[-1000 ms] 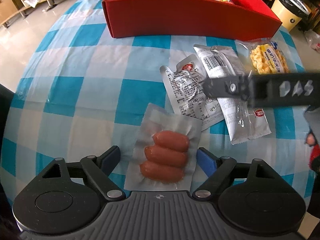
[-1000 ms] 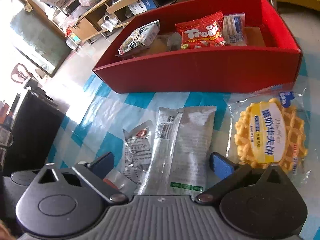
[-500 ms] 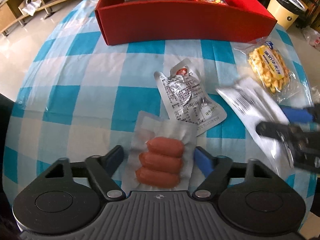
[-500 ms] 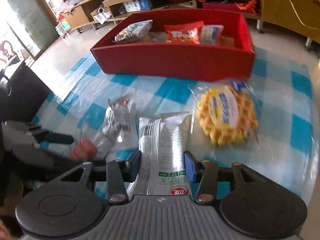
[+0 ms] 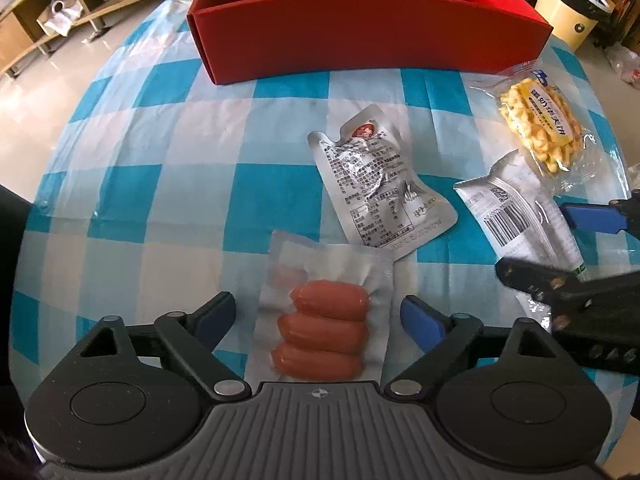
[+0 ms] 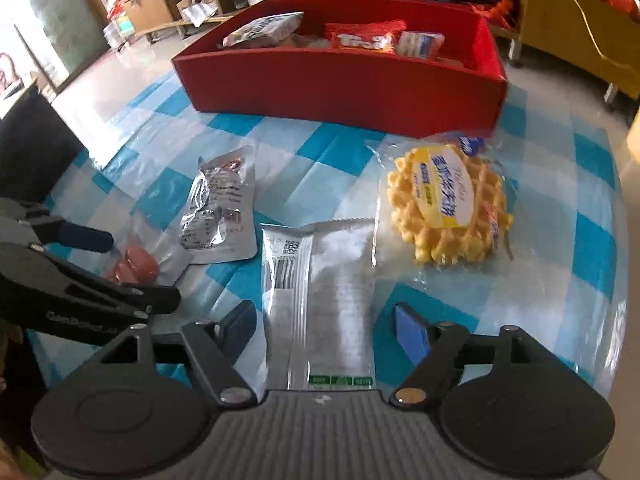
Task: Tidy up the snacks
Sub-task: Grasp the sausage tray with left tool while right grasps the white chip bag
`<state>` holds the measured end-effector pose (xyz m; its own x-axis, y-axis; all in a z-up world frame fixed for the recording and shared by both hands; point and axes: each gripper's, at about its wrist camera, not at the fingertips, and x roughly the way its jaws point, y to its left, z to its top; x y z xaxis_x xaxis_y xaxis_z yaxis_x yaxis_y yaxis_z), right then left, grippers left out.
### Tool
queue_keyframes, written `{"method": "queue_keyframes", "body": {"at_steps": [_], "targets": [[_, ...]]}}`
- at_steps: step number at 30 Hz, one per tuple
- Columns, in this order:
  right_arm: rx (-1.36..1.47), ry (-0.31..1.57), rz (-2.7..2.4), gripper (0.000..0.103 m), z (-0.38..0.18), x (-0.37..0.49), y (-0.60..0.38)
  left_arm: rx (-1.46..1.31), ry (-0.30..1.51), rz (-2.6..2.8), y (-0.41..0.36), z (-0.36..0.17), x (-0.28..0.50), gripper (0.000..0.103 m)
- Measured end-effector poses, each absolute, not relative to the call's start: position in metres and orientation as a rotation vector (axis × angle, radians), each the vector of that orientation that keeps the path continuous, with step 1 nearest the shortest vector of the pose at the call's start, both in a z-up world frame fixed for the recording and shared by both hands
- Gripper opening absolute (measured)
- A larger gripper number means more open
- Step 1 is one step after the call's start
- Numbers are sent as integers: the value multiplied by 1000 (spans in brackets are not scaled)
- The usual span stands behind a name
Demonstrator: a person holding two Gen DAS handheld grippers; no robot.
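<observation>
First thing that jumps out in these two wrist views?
The red box at the far side of the blue-checked tablecloth, already holding several snack packs. Nearer, four packs lie loose: a sausage pack between the opening left tongs, a long silver packet between the opening right tongs, with neither pair touching its pack, a crumpled foil pouch and a yellow waffle.

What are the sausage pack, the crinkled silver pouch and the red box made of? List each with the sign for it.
Sausage pack: clear, glossy plastic film, likely vacuum-sealed; it hugs each of the three sausages.
Silver pouch: seemingly metallised foil laminate; mirror-like crinkles catch the light.
Red box: probably matte cardboard or paperboard; flat, thin walls, sharp folded corner, no shine.
</observation>
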<state>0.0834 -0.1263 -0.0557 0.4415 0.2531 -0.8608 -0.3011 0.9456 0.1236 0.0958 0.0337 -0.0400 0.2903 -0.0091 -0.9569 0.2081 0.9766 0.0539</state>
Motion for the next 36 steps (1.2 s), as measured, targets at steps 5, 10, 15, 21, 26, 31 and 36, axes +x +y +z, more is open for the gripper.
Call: {"method": "queue_keyframes", "body": {"at_steps": [5, 10, 15, 21, 26, 31, 36], "targets": [[-126, 1045, 355, 49, -53, 71, -119, 206, 1262, -175, 27, -35, 90, 76], [-19, 1064, 350, 45, -48, 63, -133, 196, 1263, -181, 26, -32, 85, 75], [114, 1025, 347, 44, -34, 54, -149, 147, 1233, -192, 29, -18, 85, 75], [173, 987, 330, 44, -26, 57, -158, 117, 1228, -212, 23, -9, 87, 50], [168, 1003, 319, 44, -29, 61, -160, 148, 1228, -211, 15, -14, 88, 73], [170, 1011, 313, 44, -32, 65, -161, 154, 1245, -183, 9, -26, 93, 87], [196, 1011, 292, 44, -31, 67, -170, 205, 1263, -227, -10, -35, 88, 86]]}}
